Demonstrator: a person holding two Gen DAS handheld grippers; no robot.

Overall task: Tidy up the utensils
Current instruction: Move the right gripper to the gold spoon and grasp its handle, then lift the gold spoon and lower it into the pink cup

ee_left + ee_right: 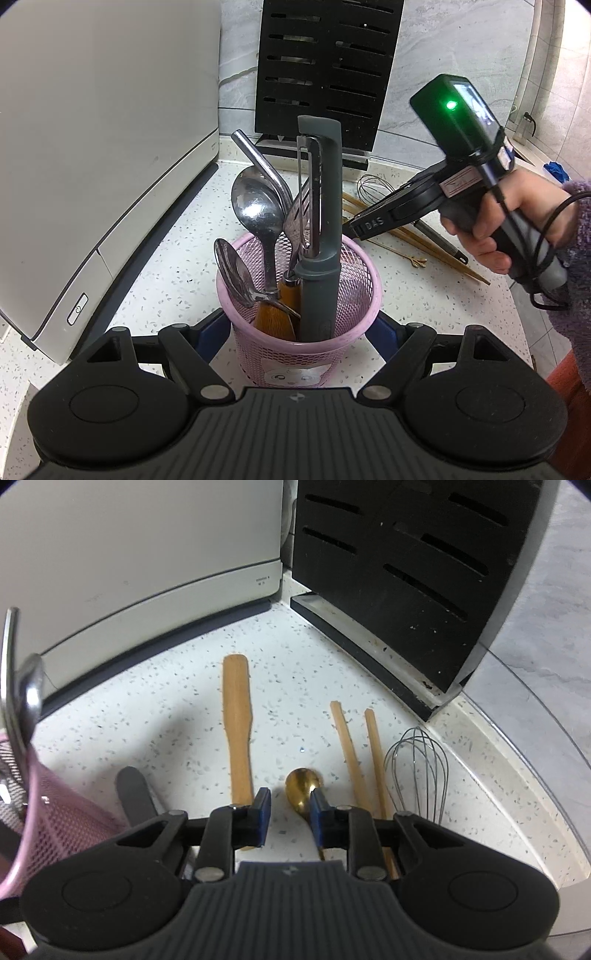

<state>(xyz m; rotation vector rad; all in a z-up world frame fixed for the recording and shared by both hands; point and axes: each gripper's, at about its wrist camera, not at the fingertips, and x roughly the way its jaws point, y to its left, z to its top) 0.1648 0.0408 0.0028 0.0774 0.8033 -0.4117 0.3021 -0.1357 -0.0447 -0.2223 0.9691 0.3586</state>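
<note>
Our left claw (300,334) grips the pink mesh basket (354,291). Our right claw (290,814) stands slightly open, empty. The small golden metal spoon (302,788) lies just before its right fingertip.

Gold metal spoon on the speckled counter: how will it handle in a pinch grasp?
The gold metal spoon looks polished, so it may slip between the blue pads. It lies flat on the white speckled counter, leaving little edge to catch. Probably stiff and light; its rounded bowl might let it rock or spin if nudged.
</note>
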